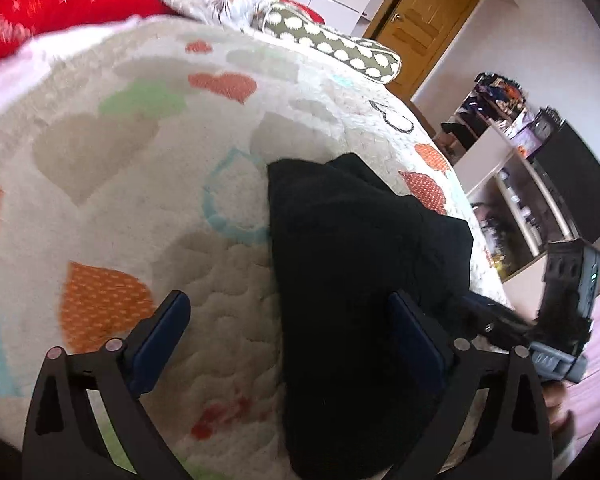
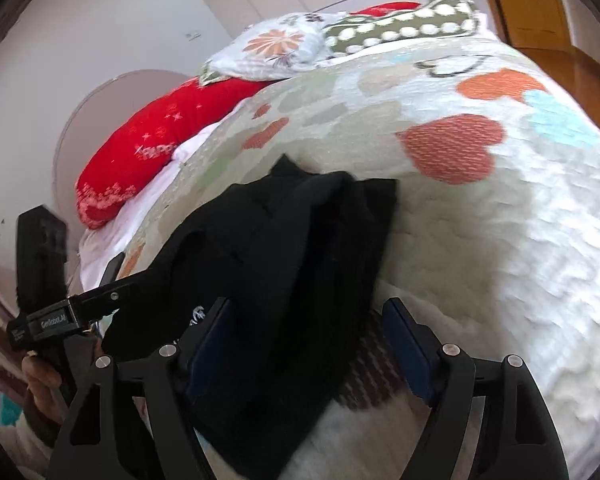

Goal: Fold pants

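Observation:
The black pants (image 1: 352, 264) lie in a folded bundle on a white quilt with hearts (image 1: 140, 208). In the left wrist view my left gripper (image 1: 288, 320) stands wide open. The left edge of the pants runs between its fingers, and its right finger is over the cloth. In the right wrist view the pants (image 2: 284, 248) reach toward me between the fingers of my right gripper (image 2: 308, 320), which is open. Its left pad (image 2: 208, 344) sits against the black cloth, while its right pad is over the quilt (image 2: 480, 248). Neither gripper is pinching the cloth.
A red pillow (image 2: 140, 148), a floral pillow (image 2: 272, 48) and a dotted pillow (image 2: 400, 28) lie at the head of the bed. The bed's right edge drops off toward open shelves (image 1: 512, 184) and a wooden door (image 1: 420, 20). A hand (image 2: 40, 380) holds the left gripper's body (image 2: 44, 320).

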Demonstrator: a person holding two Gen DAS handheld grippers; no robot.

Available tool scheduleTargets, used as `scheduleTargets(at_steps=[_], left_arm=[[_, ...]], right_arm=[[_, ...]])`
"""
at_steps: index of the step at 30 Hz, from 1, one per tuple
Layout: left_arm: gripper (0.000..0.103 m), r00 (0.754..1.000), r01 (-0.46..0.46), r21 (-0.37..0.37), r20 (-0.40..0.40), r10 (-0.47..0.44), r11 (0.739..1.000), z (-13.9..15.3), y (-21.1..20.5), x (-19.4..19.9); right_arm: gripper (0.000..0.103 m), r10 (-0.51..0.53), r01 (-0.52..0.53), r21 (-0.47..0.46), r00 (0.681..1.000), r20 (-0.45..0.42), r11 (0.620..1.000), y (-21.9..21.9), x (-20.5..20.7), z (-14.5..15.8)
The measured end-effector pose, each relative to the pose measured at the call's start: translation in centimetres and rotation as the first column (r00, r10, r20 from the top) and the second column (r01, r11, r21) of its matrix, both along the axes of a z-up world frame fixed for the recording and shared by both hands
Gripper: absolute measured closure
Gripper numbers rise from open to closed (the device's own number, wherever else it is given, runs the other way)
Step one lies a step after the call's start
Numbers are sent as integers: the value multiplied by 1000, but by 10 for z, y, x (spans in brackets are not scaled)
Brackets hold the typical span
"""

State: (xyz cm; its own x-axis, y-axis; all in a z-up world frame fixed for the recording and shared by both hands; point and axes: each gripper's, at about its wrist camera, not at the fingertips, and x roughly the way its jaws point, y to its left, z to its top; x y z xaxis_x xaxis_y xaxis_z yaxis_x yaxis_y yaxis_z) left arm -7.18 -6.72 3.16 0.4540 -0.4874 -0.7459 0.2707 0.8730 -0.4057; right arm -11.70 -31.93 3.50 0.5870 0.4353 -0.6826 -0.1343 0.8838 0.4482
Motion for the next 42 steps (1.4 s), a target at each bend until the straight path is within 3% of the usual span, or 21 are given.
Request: scheduleTargets(at_steps=[3,5,6,7,8,10,12,16,20,22,24,25,26,29,31,36,39,42], left_arm=[[0,1000,17,-16,-11,-17,1000,-8,-7,5],[1,999,48,12,17,-48,999,-8,-16,3],[11,998,64,18,25,-65,998,-7,-19,3],[34,996,87,17,30,-88,996,-6,-22,2],[45,992,125,-4,27,-125,992,-3,-26,1],[55,989,137,23,47,-138,990,6,-29,-1],[59,984,155,43,85,-158,987,20,-33,1],[59,975,141,58,166,-149,988,55,-33,21],[57,975,117,84,181,-131,990,60,-38,57],[46,983,92,95,149,-106,991,46,-40,75],[39,992,41,197,110,-64,979,17,-44,94],[24,994,34,226,96,-57,974,8,-45,97],[21,995,20,208,96,-41,978,2,-40,97],[20,994,4,172,106,-23,985,5,-26,89],[20,992,-21,193,127,-4,981,12,-24,82],[20,977,-52,278,215,-10,959,27,-38,64],[20,978,-41,315,208,-27,948,22,-49,66],[20,982,-33,305,186,-26,952,13,-53,71]], right_arm=[[36,14,-14,10,1000,8,1000,8,9,-4],[61,28,-28,38,999,18,999,9,10,-3],[65,29,-30,42,999,27,999,9,9,0],[68,34,-35,28,999,39,999,11,9,5],[69,42,-42,13,998,53,999,14,8,11],[70,52,-53,3,995,81,999,18,10,25],[70,56,-55,-9,991,121,998,21,15,41],[69,45,-43,-15,983,177,999,19,43,66],[64,18,-11,-41,984,175,999,18,83,62],[57,-48,57,-71,991,124,996,13,101,43],[55,-97,101,-126,995,39,987,9,113,20],[55,-109,110,-154,994,14,982,7,114,11],[55,-107,109,-142,994,21,984,5,110,9],[55,-123,132,-172,990,62,976,0,95,21],[55,-120,141,-207,987,111,968,0,87,39],[60,-34,68,-189,983,178,980,17,93,72],[65,2,34,-215,986,166,976,33,113,69],[68,10,19,-255,994,109,967,38,131,45]])
